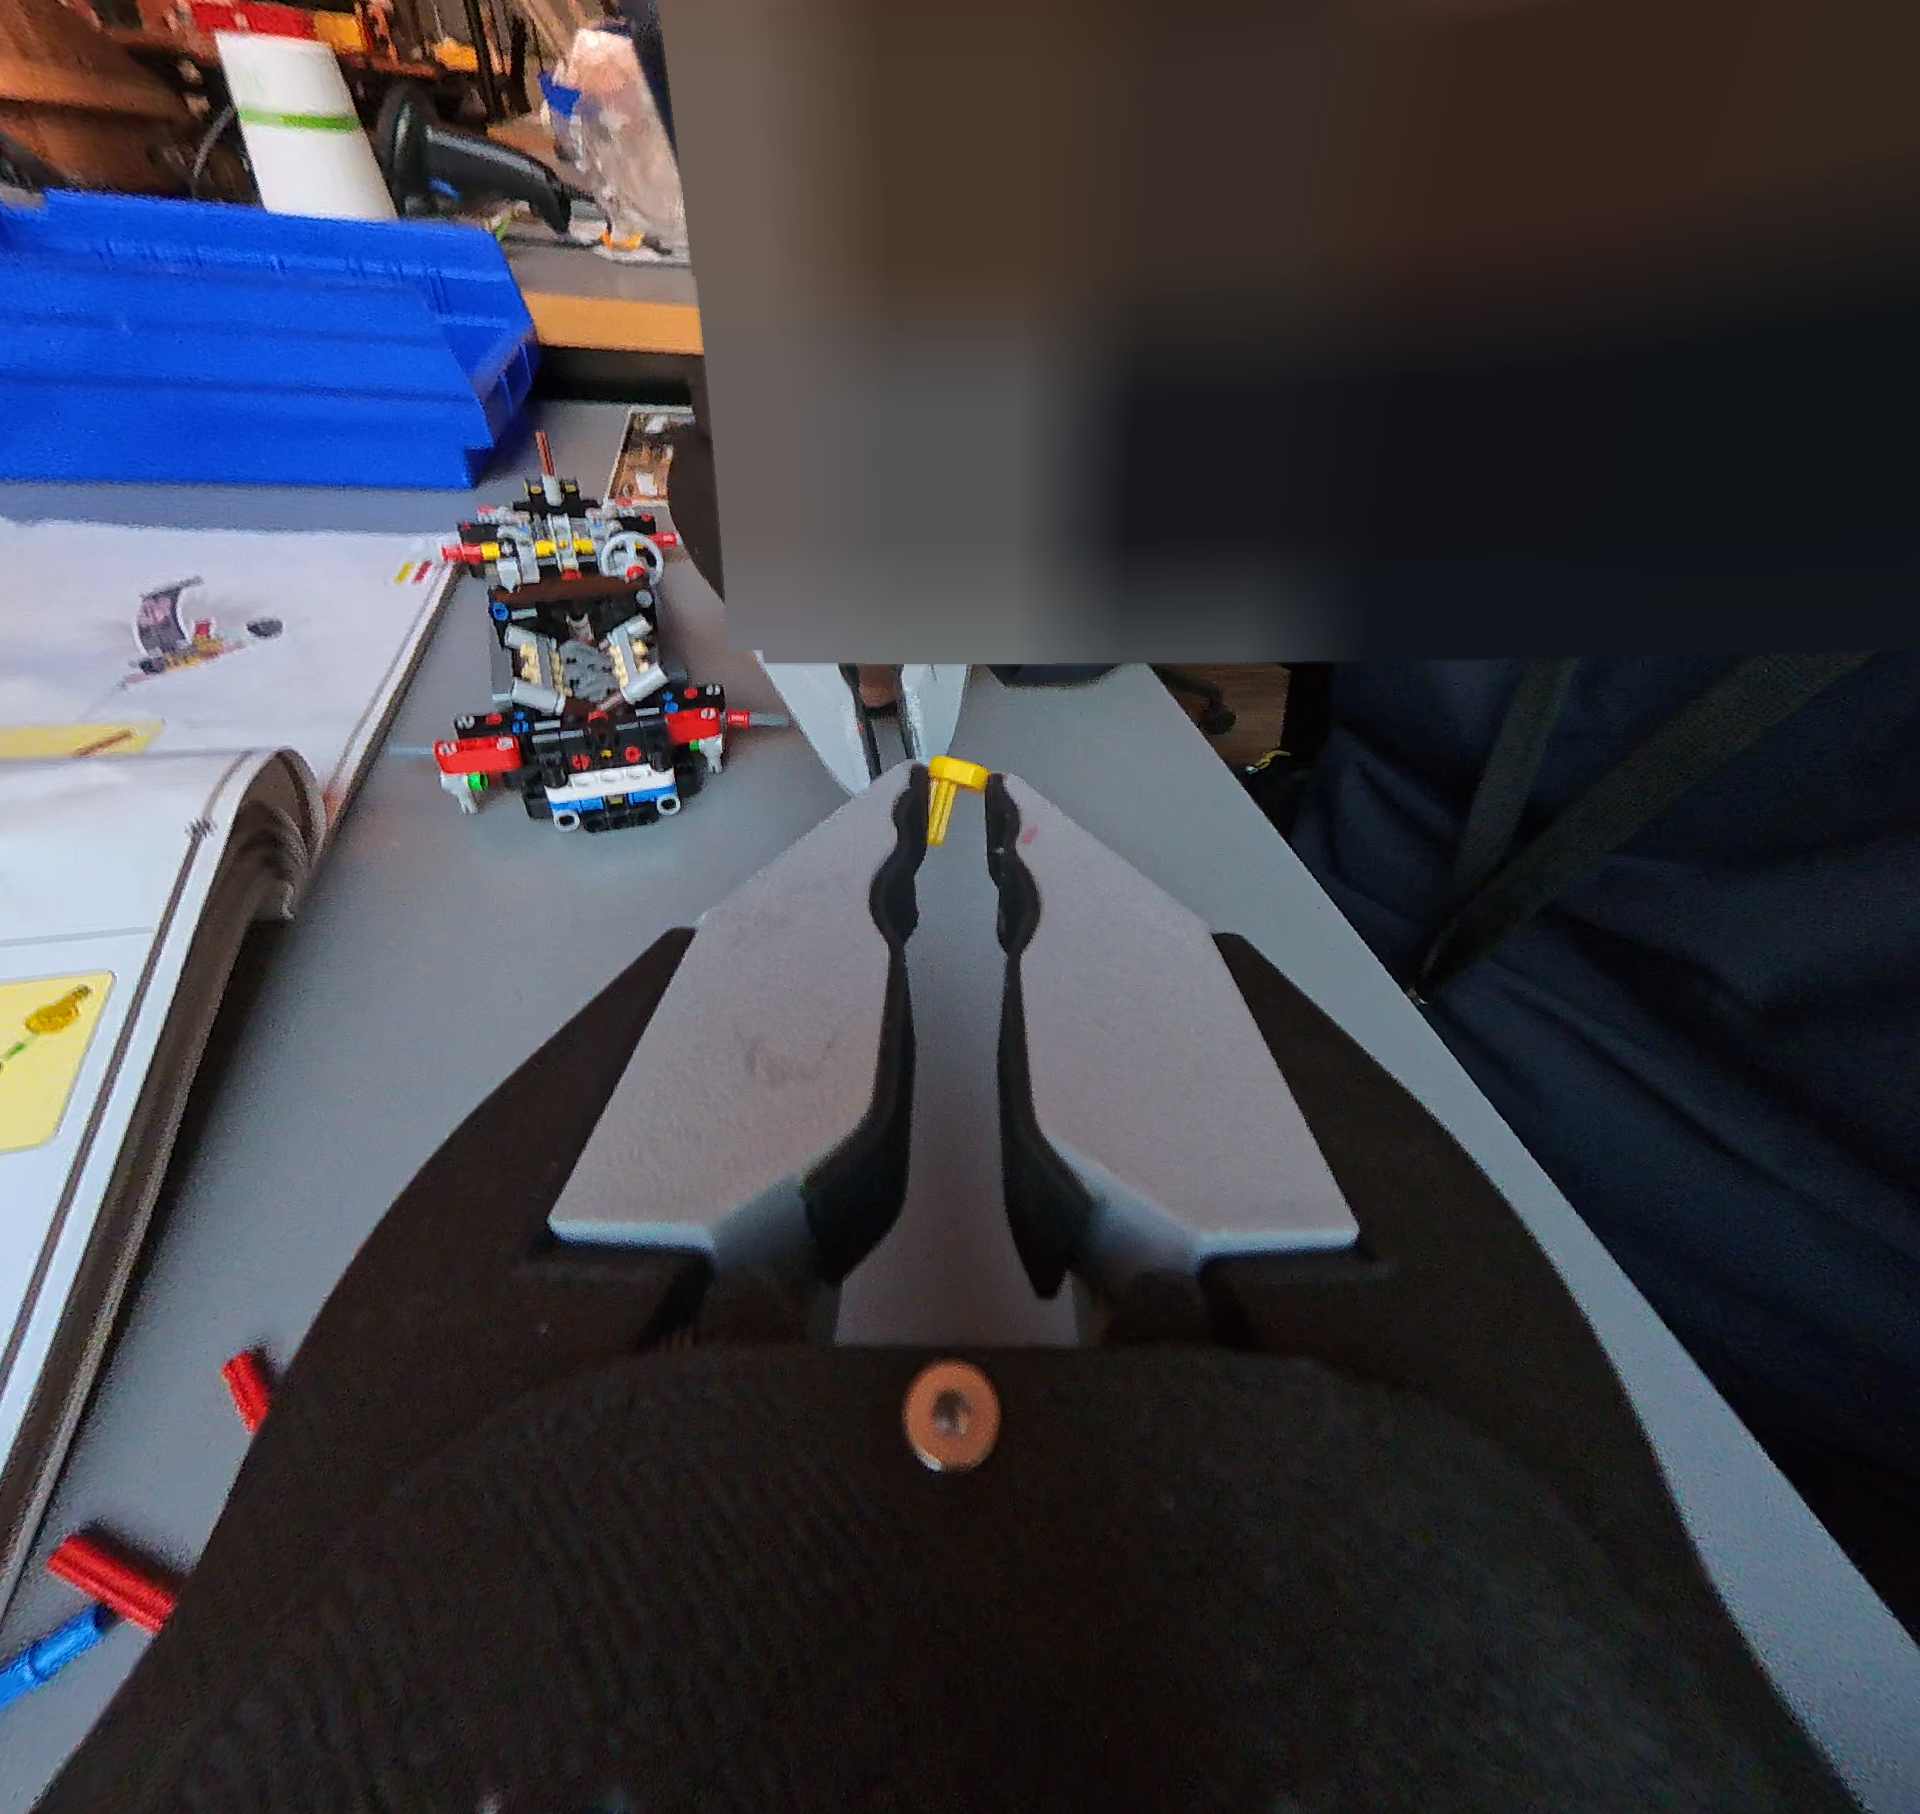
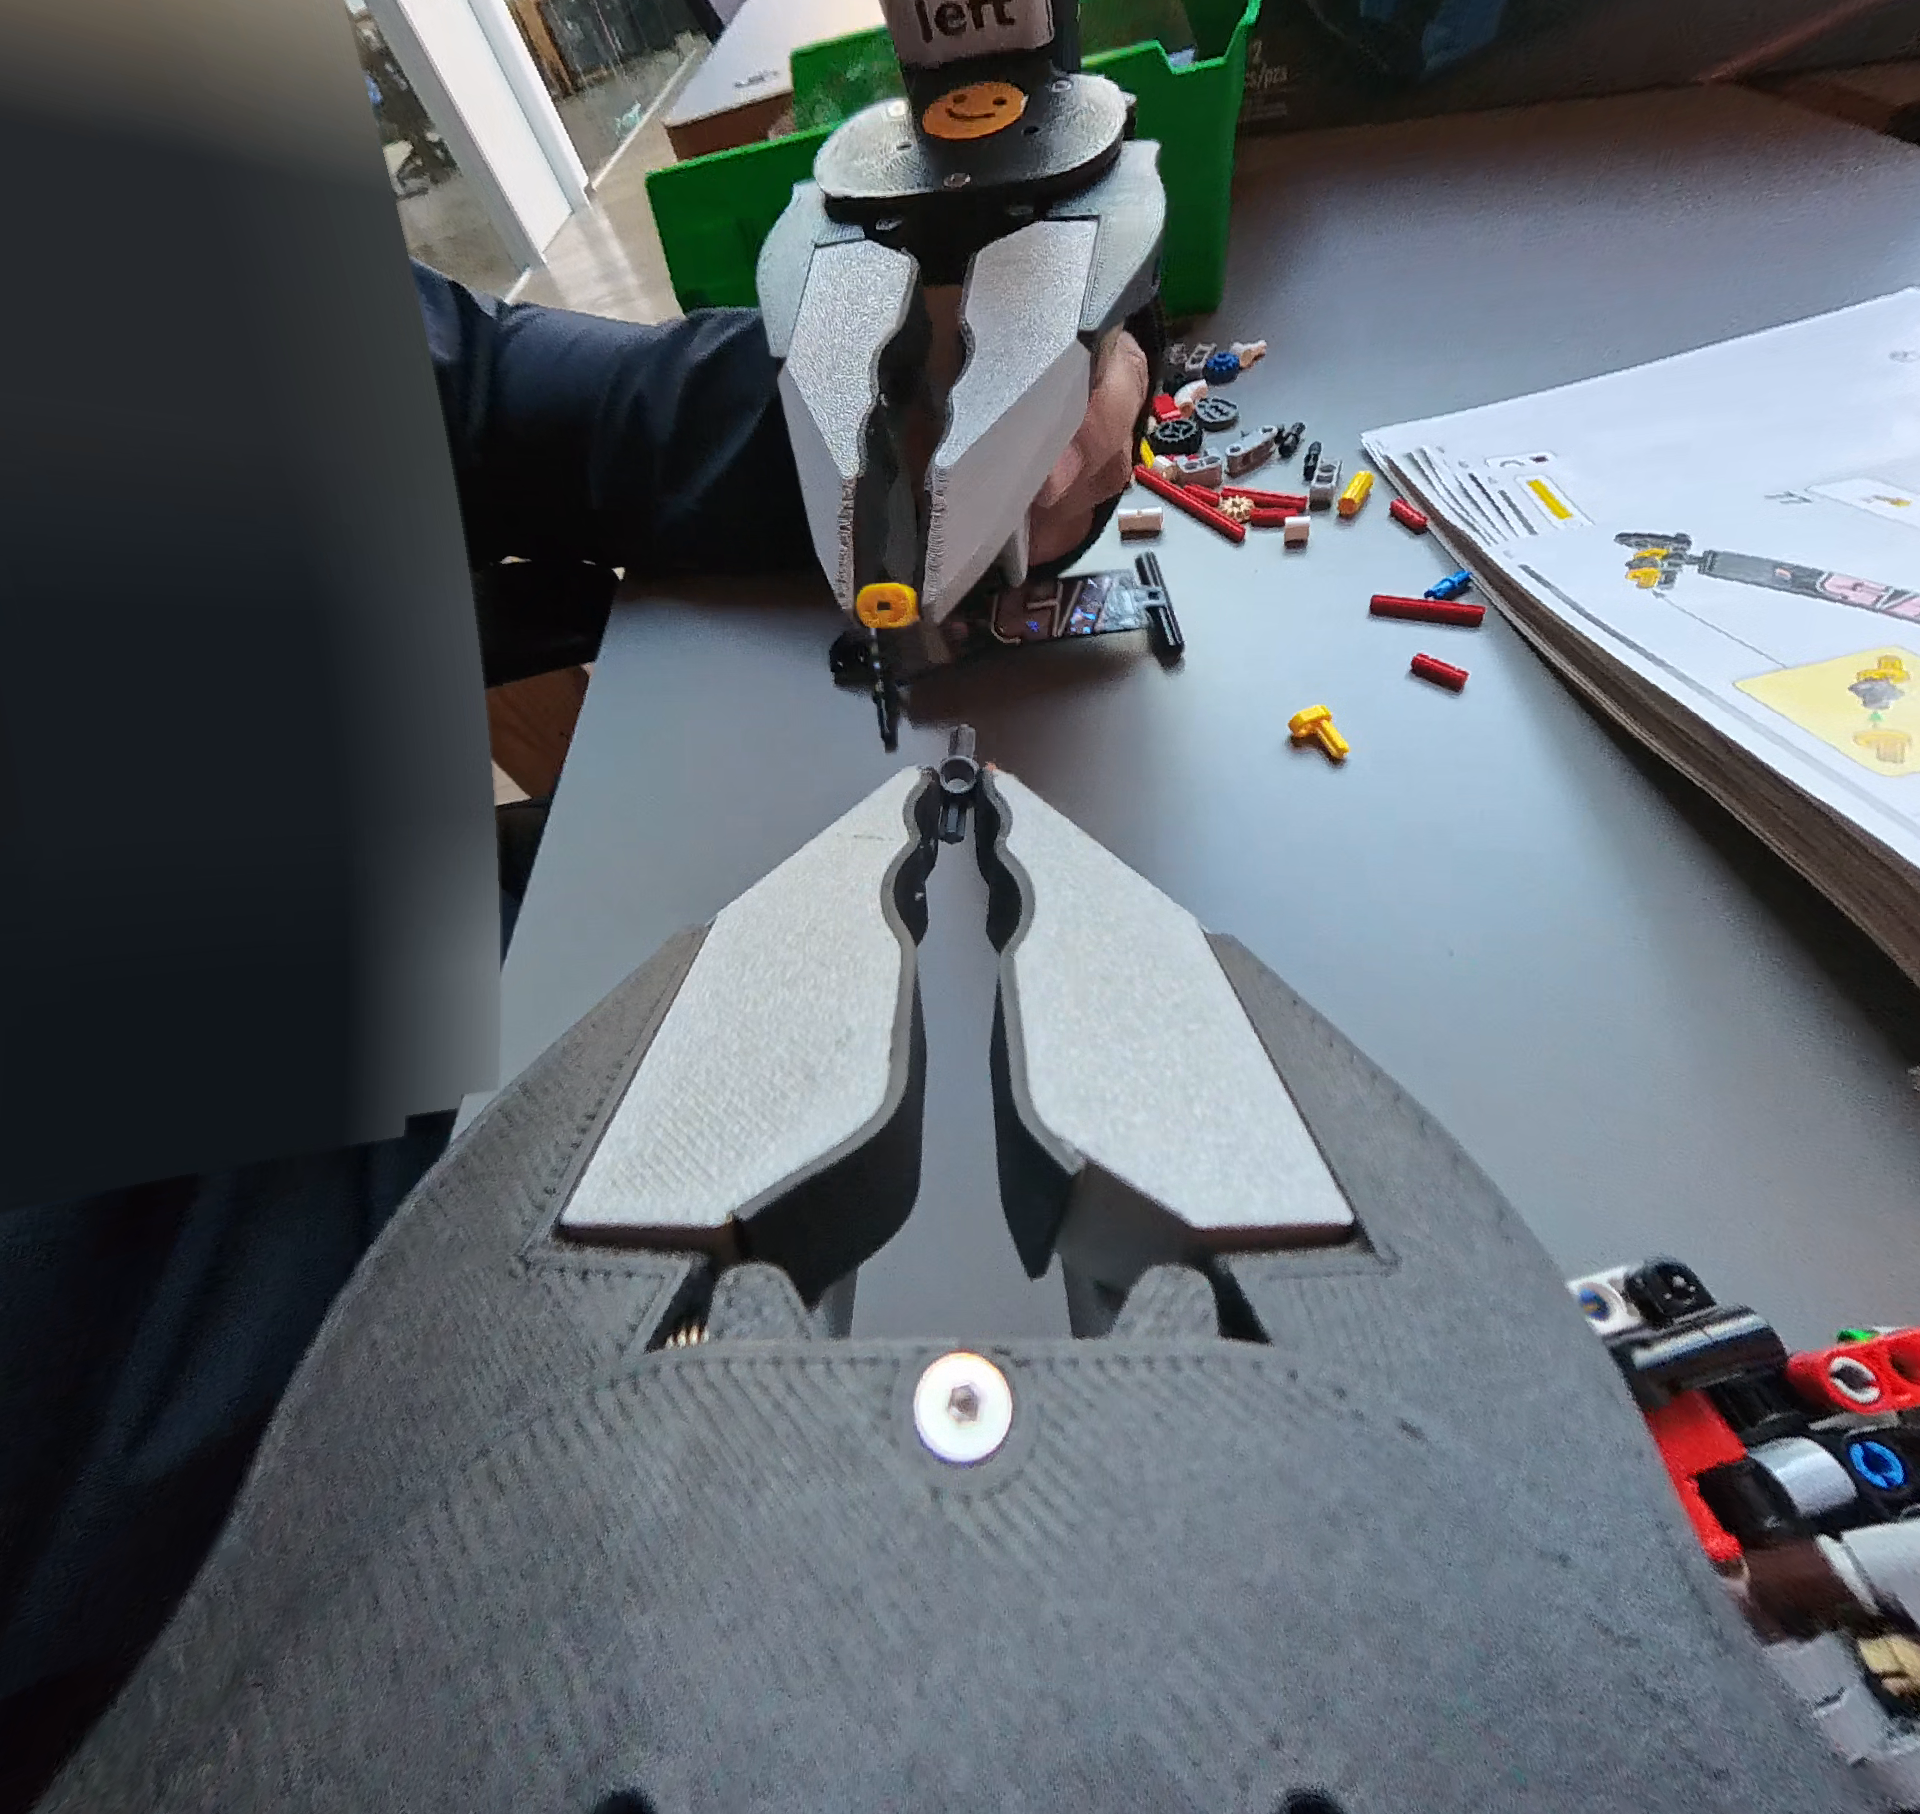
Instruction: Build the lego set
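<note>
My left gripper (image 1: 956,777) is shut on a small yellow toy-brick piece (image 1: 951,793) with a flat head and a short stem, held above the grey table (image 1: 468,985). It also shows in the right wrist view (image 2: 886,606), tips pointing down, with the yellow piece (image 2: 885,607) at them. My right gripper (image 2: 956,777) is shut on a small dark grey pin connector (image 2: 956,788) that sticks out past the tips. The two grippers face each other a short way apart. A half-built toy-brick vehicle (image 1: 587,673) stands on the table to the left of my left gripper.
An open instruction booklet (image 1: 156,725) lies at the left, with blue bins (image 1: 239,330) behind it. In the right wrist view loose small parts (image 2: 1247,476) and a second yellow piece (image 2: 1317,730) lie on the table, a green bin (image 2: 1195,133) stands behind, the booklet (image 2: 1714,569) is at right. My two grippers' fingertips are within a few centimetres of each other. It is some 15 cm from my right tips to the half-built toy-brick vehicle (image 1: 587,673).
</note>
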{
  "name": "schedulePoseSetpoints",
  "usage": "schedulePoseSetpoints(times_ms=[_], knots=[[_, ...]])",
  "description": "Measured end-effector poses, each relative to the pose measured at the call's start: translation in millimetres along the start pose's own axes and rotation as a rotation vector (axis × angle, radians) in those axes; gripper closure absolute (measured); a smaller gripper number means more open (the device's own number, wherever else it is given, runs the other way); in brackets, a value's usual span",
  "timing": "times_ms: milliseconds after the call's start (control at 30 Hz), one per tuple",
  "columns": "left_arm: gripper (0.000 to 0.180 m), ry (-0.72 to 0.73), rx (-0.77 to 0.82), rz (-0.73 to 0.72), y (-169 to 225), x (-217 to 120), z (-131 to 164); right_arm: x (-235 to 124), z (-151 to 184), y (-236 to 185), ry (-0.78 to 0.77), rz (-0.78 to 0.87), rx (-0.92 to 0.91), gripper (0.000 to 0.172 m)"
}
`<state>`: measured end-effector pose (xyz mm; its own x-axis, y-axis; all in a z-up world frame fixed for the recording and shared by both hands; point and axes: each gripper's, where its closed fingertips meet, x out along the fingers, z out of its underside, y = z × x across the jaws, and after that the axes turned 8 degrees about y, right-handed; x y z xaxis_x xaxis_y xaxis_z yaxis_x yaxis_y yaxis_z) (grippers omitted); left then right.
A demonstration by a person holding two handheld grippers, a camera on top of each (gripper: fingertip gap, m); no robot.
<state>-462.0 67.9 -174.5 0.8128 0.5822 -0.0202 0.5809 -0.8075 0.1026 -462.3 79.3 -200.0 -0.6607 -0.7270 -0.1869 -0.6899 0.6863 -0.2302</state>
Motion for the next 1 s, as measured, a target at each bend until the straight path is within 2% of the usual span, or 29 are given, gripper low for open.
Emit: schedulePoseSetpoints(times_ms=[433,767,1000], knots=[[0.173,0.103,0.204,0.008,8,1,-14,-3,-13,-12,0.075,-0.073,0.018,0.168],[0.172,0.122,0.230,0.010,9,0,-17,-3,-13,-14,0.080,-0.086,0.024,0.168],[0.172,0.055,0.207,-0.010,5,3,-7,-3,-14,-13,0.083,-0.087,0.036,0.168]])
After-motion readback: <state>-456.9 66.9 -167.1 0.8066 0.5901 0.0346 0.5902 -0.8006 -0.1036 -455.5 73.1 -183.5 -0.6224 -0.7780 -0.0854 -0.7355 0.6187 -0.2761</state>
